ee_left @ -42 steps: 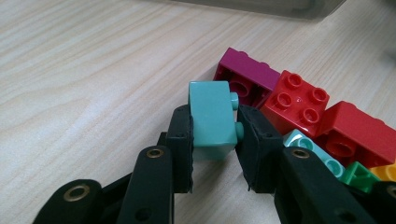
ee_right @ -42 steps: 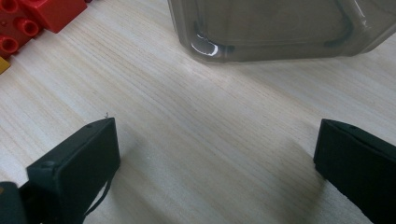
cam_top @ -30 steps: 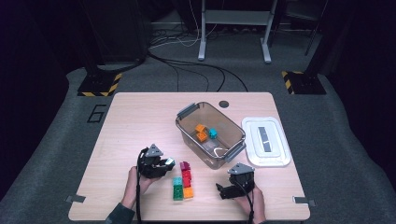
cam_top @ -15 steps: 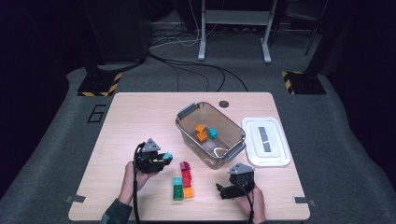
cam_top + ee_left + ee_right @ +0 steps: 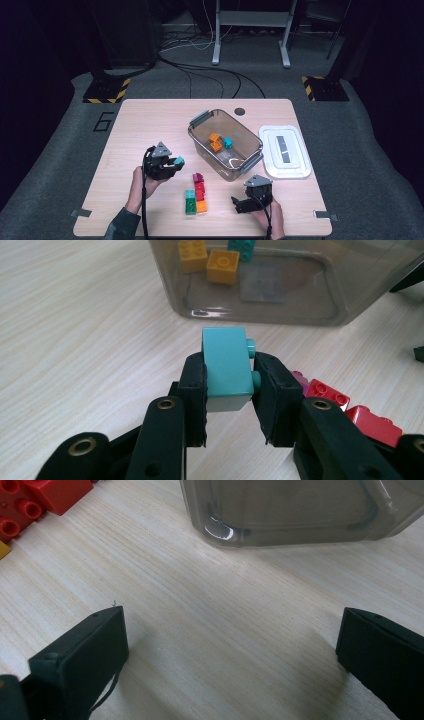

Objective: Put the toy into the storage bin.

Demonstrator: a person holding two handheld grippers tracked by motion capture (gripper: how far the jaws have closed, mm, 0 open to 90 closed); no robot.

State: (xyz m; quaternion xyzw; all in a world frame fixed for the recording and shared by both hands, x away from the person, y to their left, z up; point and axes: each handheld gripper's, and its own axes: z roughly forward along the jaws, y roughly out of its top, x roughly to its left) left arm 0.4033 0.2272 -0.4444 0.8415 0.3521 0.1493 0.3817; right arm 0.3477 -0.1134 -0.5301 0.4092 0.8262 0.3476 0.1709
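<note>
The left gripper [image 5: 227, 385] is clamped on a teal brick [image 5: 226, 365], held above the surface with the clear bin [image 5: 280, 300] just ahead of it. The right gripper [image 5: 230, 650] rests wide apart and holds nothing, the bin in front of it and red bricks [image 5: 30, 502] off to its left.

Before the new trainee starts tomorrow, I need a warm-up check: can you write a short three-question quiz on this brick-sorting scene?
1. What does the left claw hold?
2. True or false: the white plastic lid sits on the clear plastic bin.
3. The right claw is: A) shut on a brick, B) open over bare table, C) inside the bin.

Key:
1. A teal toy brick, clamped between the pads.
2. False; the lid lies on the wooden table beside the bin.
3. B.
</note>
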